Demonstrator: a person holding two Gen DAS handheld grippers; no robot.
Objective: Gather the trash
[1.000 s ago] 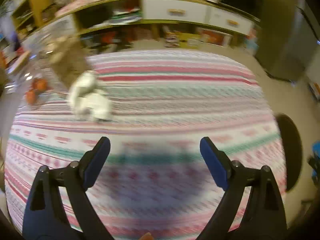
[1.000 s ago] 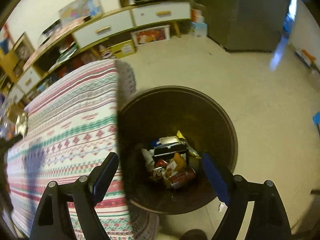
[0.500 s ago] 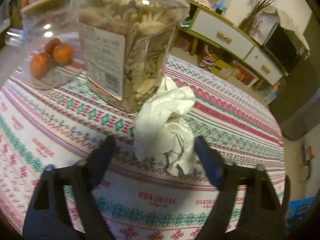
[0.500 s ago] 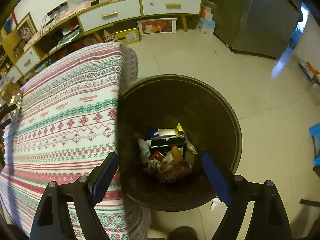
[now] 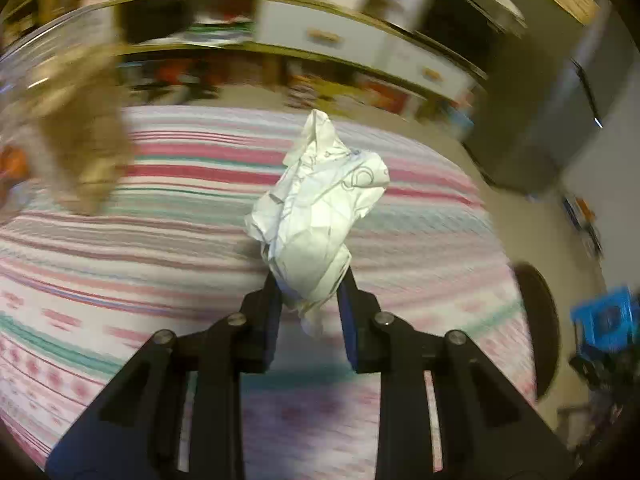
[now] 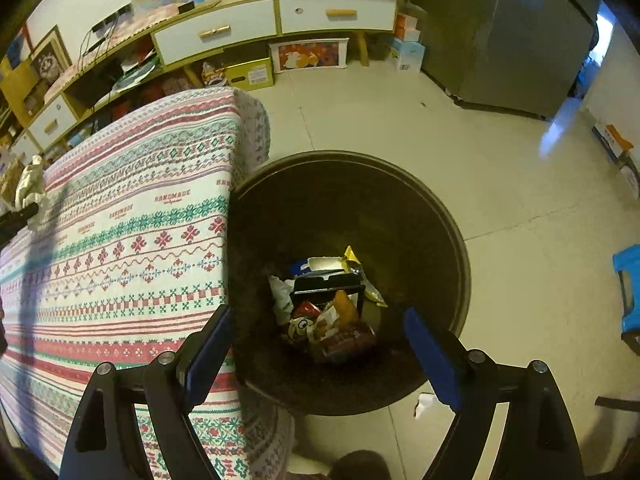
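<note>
A crumpled white paper ball (image 5: 320, 208) sticks up between the blue pads of my left gripper (image 5: 310, 292). The jaws are closing and both pads press on its lower end, above the striped tablecloth (image 5: 120, 260). In the right wrist view the same paper (image 6: 30, 180) shows small at the table's far left. My right gripper (image 6: 316, 340) hangs open and holds nothing, over the dark round trash bin (image 6: 452, 216) beside the table's edge. Wrappers and a can (image 6: 328, 312) lie at the bin's bottom.
A blurred clear jar of snacks (image 5: 80, 140) stands at the table's left. The bin (image 5: 536, 320) sits on the floor past the table's right edge, near a blue stool (image 6: 628, 292). A low cabinet with white drawers (image 6: 280, 20) and a grey fridge (image 6: 500, 32) line the far wall.
My left gripper went in to the paper beside the jar, narrowed its jaws onto it and swung away to the right with it. The right gripper stayed open over the bin.
</note>
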